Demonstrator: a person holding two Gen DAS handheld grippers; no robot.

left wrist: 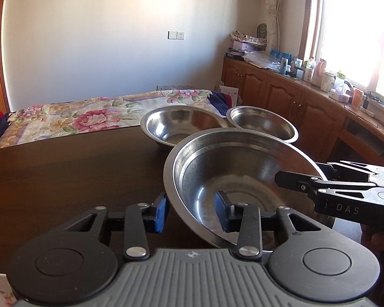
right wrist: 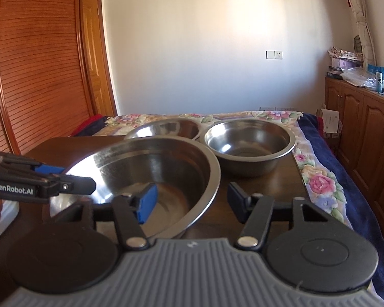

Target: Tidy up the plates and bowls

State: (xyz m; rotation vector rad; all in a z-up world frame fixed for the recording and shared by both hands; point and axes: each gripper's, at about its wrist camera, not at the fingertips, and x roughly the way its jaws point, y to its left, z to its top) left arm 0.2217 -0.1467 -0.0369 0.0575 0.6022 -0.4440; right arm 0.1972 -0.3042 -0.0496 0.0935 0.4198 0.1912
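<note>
1. Straddling the near bowl's [left wrist: 233, 179] rim, the left gripper [left wrist: 192, 212] stood unclenched, pads not pressing
2. Right gripper [right wrist: 192, 202] likewise straddled its opposite rim, unclenched, on the worktop [left wrist: 64, 179]

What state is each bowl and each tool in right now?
Near bowl: tilted, rim between both tools' fingers.
Far left bowl: upright, empty.
Far right bowl: upright, empty.
Left gripper: straddles near rim, gap visible.
Right gripper: straddles opposite rim, gap visible.
</note>
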